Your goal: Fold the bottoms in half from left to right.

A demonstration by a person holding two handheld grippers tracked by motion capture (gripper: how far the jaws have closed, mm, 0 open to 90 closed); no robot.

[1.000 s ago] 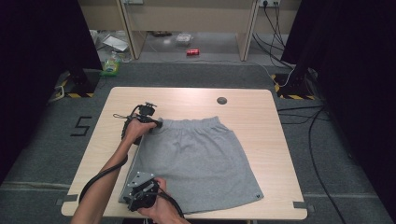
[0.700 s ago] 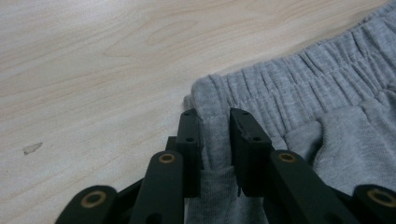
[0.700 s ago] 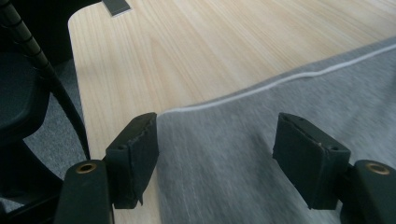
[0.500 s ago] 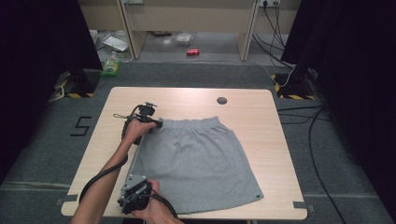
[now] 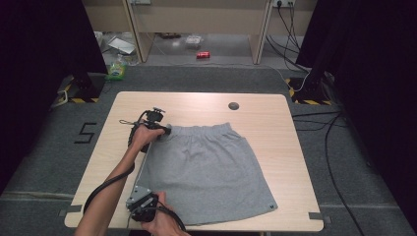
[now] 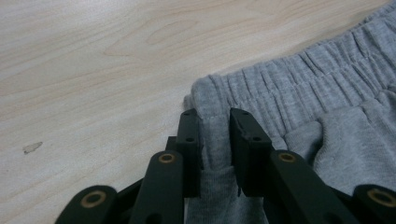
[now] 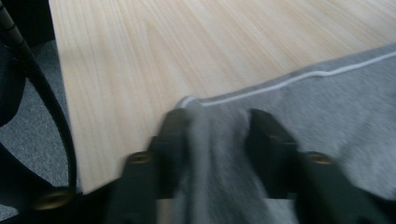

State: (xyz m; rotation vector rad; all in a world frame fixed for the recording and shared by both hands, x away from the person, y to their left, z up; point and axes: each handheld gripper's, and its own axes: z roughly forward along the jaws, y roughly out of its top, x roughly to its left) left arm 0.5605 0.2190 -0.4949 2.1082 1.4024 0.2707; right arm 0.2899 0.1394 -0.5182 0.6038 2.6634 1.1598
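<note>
Grey shorts [image 5: 206, 172] are lying spread flat on the wooden desk [image 5: 290, 147], the elastic waistband [image 5: 201, 130] at the far edge and the hem toward the near edge.

The left gripper [image 5: 164, 130] is sitting at the far left corner of the shorts, held in the person's left hand [image 5: 143, 136]. In the left gripper view its two black jaws are pinching the gathered end of the waistband [image 6: 261, 88], with a fold of grey fabric [image 6: 215, 140] squeezed between them, so this gripper [image 6: 215, 126] is closed on the shorts.

The right gripper [image 5: 142, 204] is resting at the near left corner of the shorts, close to the near edge of the desk, in the person's right hand [image 5: 160, 221]. The right gripper view is blurred; it is showing the jaws on either side of a raised bunch of grey cloth [image 7: 212, 154] just beside the white-stitched hem [image 7: 299, 77], so this gripper [image 7: 215, 133] appears to be gripping the shorts too.

A dark round grommet [image 5: 234, 105] is sitting in the desk beyond the waistband, well apart from it.
</note>
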